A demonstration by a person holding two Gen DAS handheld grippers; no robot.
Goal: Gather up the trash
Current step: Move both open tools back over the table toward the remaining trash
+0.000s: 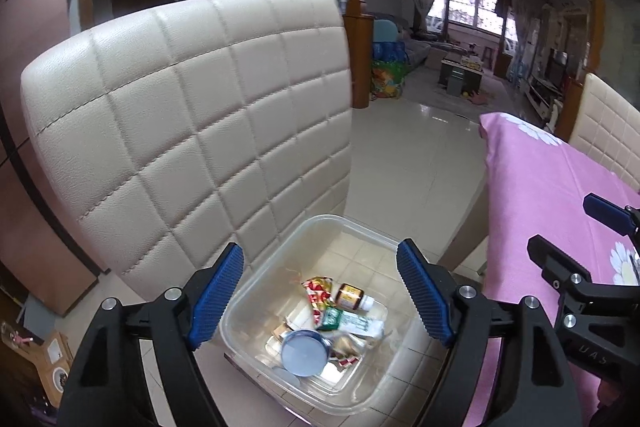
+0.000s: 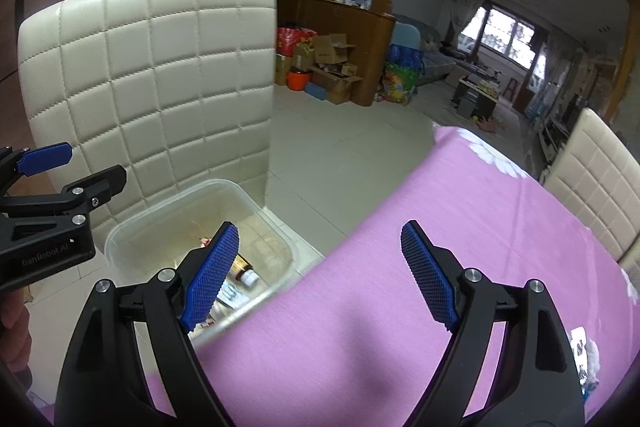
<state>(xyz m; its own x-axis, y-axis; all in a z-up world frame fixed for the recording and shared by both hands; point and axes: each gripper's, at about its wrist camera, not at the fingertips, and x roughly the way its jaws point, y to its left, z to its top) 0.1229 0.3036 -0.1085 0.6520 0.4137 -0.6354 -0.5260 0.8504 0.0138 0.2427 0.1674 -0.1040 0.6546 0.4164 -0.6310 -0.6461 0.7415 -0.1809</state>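
The left gripper (image 1: pixel 320 291) hangs over the clear plastic container (image 1: pixel 360 231), which sits on the seat of the cream quilted chair (image 1: pixel 180 107). Its jaws stand wide with nothing between them. The collected trash lies in the container: a small brown bottle (image 1: pixel 354 298), a red-patterned wrapper (image 1: pixel 318 291), a green-and-white tube (image 1: pixel 352 323) and a round blue lid (image 1: pixel 304 351). The right gripper (image 2: pixel 320 275) points over the edge of the worktop, covered in a pink flowered cloth (image 2: pixel 440 247), with its jaws also wide and empty. A small printed scrap (image 2: pixel 580 351) lies at the right edge of the cloth, too blurred to identify. The drop appears complete. For the next pick, the right gripper should approach the scrap with jaws kept wide, closing only once the pads straddle it, to avoid pinching cloth.
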